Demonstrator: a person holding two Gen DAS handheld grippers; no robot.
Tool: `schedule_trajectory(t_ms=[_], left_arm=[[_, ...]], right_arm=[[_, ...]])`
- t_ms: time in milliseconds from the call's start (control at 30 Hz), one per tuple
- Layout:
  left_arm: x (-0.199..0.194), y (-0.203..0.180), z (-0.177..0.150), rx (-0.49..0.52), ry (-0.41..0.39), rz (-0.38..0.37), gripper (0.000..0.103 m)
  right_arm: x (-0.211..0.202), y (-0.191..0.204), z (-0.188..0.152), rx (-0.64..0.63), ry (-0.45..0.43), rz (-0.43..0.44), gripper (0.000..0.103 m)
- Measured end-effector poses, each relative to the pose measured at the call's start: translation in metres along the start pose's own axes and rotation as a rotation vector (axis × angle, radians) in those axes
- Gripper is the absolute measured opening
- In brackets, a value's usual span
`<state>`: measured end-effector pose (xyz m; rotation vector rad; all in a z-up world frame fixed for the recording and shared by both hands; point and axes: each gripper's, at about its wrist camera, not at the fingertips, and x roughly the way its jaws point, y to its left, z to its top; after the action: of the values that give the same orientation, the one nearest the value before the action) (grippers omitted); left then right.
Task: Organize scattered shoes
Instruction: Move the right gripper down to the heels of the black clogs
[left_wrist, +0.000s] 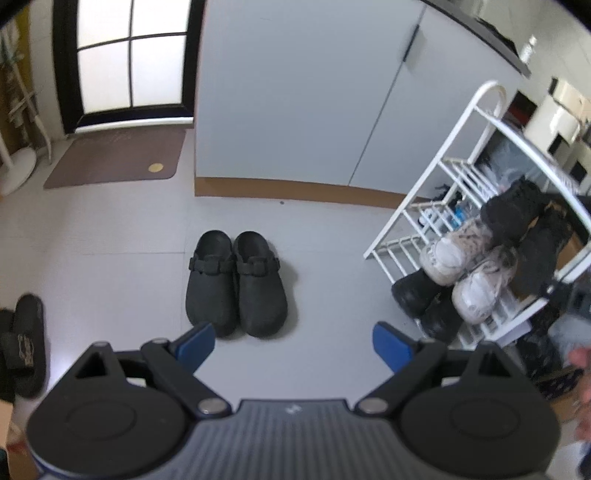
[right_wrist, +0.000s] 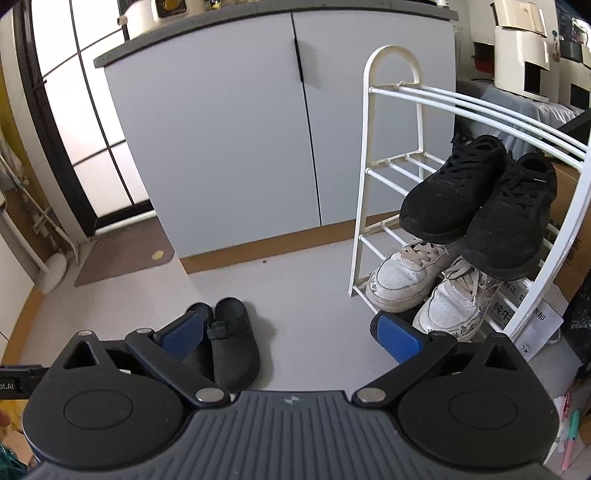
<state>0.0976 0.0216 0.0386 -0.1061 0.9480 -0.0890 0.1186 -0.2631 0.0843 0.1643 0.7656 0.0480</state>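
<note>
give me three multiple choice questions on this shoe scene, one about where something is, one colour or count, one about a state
1. Where do the black clogs stand?
A. on the white shoe rack
B. side by side on the floor in front of the grey cabinet
C. on the brown doormat

2. What colour are the sneakers on the shelf just under the black sneakers?
A. white
B. red
C. blue

3. How is the left claw?
A. shut on a clog
B. shut on a slipper
C. open, holding nothing

Answers:
1 B, the pair sits together on bare floor before the cabinet, away from the rack.
2 A, the white sneakers lie below the black pair.
3 C, its blue pads stand apart with only floor between them.
</note>
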Motion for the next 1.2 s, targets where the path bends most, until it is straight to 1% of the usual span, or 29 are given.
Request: schedule_trajectory(t_ms=[67, 167, 267, 300, 333, 367, 433, 567, 667, 767, 967, 1100, 1200], left_arm=[[0.014, 0.004, -0.004, 0.009, 0.012, 0.010, 0.094], [0.034, 0.014, -0.007, 0.009, 0.082, -0.010, 0.091], [0.042, 0.011, -0.003, 0.062, 0.084, 0.021, 0.091], [0.042, 0.011, -0.002, 0.068, 0.086, 0.021, 0.091], [0.042, 0.010, 0.000, 0.067, 0.087, 0.006, 0.091], [0.043, 0.010, 0.003, 0.057, 0.087, -0.019, 0.092], [0.044, 0.010, 0.005, 0.038, 0.091, -0.044, 0.092], [0.045, 0.013, 0.011, 0.001, 0.091, -0.059, 0.092], [0.046, 0.020, 0.017, -0.052, 0.083, -0.077, 0.092], [0.047, 0.026, 0.022, -0.089, 0.078, -0.091, 0.092], [0.049, 0.042, 0.031, -0.144, 0.064, -0.091, 0.092], [0.051, 0.055, 0.034, -0.167, 0.066, -0.089, 0.092], [0.052, 0.066, 0.036, -0.172, 0.062, -0.071, 0.092]], right_arm=[[0.007, -0.001, 0.001, 0.005, 0.010, 0.009, 0.103], [0.020, -0.002, 0.001, -0.017, 0.030, 0.040, 0.103], [0.029, -0.003, -0.004, -0.059, 0.046, 0.066, 0.103], [0.034, -0.004, -0.007, -0.076, 0.058, 0.056, 0.103], [0.038, -0.004, -0.009, -0.087, 0.070, 0.041, 0.103], [0.043, -0.006, -0.012, -0.096, 0.083, 0.026, 0.103], [0.051, -0.010, -0.014, -0.091, 0.102, 0.019, 0.103], [0.069, -0.018, -0.018, -0.045, 0.149, 0.024, 0.103], [0.078, -0.016, -0.018, -0.030, 0.176, 0.050, 0.100], [0.091, -0.005, -0.019, -0.035, 0.198, 0.053, 0.099], [0.111, 0.014, -0.020, -0.027, 0.220, 0.056, 0.099], [0.128, 0.036, -0.023, -0.017, 0.228, 0.060, 0.099], [0.141, 0.060, -0.023, -0.021, 0.241, 0.091, 0.099]])
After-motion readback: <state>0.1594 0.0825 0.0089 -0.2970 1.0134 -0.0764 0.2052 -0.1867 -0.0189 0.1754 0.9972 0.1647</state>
